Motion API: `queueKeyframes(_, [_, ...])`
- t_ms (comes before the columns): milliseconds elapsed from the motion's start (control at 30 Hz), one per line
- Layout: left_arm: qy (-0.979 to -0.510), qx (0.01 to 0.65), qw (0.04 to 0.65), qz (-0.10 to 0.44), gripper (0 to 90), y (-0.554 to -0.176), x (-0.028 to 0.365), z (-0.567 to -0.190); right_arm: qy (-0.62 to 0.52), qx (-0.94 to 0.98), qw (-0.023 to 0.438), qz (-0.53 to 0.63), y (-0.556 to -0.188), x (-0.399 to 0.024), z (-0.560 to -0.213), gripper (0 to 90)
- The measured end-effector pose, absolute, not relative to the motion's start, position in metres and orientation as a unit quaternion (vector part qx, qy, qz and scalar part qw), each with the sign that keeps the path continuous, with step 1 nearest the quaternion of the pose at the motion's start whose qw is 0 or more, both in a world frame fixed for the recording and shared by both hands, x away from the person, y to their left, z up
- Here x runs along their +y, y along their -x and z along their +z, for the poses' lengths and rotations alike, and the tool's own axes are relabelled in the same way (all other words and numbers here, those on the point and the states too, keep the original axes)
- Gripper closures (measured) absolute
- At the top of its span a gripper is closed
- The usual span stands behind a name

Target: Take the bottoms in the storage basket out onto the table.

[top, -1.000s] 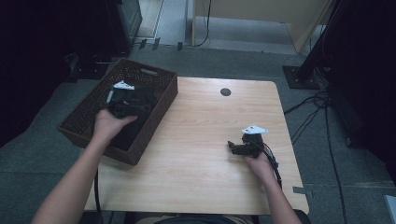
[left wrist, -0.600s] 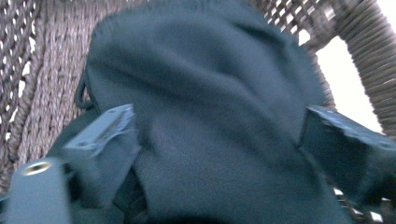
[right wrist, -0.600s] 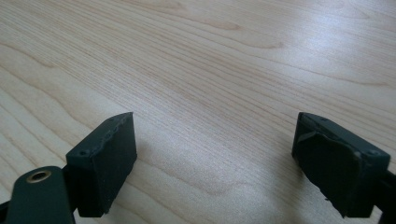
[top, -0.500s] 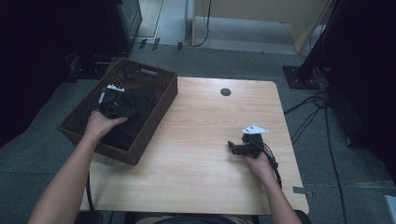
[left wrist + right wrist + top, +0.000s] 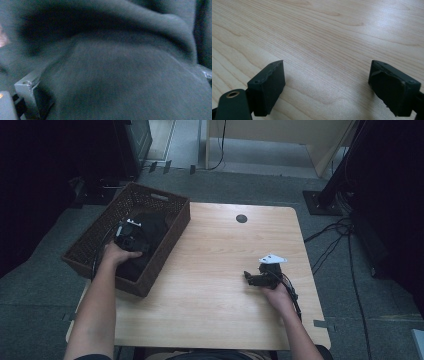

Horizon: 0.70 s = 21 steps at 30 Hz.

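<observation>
Wicker first: the brown basket (image 5: 165, 227) hangs off the far left corner of the table (image 5: 215, 315), and dark cloth (image 5: 150, 232) lies heaped inside it. The left gripper (image 5: 131, 231) is down in the basket, pushed into that cloth. Its jaws have just been opening and now stand as wide as they go, one grey pad at the bottom left edge of its own view, with cloth (image 5: 120, 75) bulging between and over them but not pinched.

From where I stand, the risk is a poor bite. If the jaws close on a loose fold near the top, the cloth may slide out on the lift, or come up only partly and drag over the basket's wall. If they go too deep, a pad might snag the weave. The basket juts past the table's edge, so a hard pull might tip or shift it.

Well to the right of the basket, the right gripper (image 5: 256, 279) rests low over bare wood, jaws apart with nothing between them (image 5: 327, 82). It is too far from the basket to steady it.
</observation>
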<state>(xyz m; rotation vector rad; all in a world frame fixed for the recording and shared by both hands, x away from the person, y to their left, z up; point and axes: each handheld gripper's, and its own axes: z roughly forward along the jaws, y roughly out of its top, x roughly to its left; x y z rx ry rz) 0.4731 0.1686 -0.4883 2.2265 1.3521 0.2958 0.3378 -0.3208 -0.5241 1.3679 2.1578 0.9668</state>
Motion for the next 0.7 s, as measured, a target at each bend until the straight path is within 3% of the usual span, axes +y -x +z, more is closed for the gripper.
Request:
queueKeyframes(233, [-0.817,0.486,0.271,0.154,0.8,-0.474,0.164,-0.497,-0.491,0.773,0.203,0.346,-0.339,-0.319,-0.524,13.5])
queueKeyframes(267, [-0.822,0.472,0.279,0.153,4.7,-0.472,0.163,-0.494,-0.490,0.774,0.203,0.346,-0.340,-0.319,-0.524,13.5])
queueKeyframes(300, [-0.824,0.468,0.284,0.149,18.8,-0.472,0.161,-0.492,-0.489,0.774,0.203,0.346,-0.340,-0.319,-0.524,13.4])
queueKeyframes(367, [-0.824,0.468,0.292,0.131,36.2,-0.472,0.158,-0.488,-0.488,0.775,0.203,0.346,-0.341,-0.318,-0.524,13.5])
queueKeyframes(400, [-0.823,0.469,0.295,0.121,49.4,-0.472,0.157,-0.487,-0.489,0.775,0.203,0.346,-0.341,-0.318,-0.524,13.4])
queueKeyframes(500, [-0.825,0.482,0.278,0.100,66.0,-0.474,0.153,-0.480,-0.488,0.775,0.203,0.346,-0.341,-0.318,-0.524,13.5])
queueKeyframes(700, [-0.788,0.516,0.331,0.057,68.0,-0.478,0.165,-0.456,-0.489,0.775,0.203,0.346,-0.341,-0.318,-0.524,13.5])
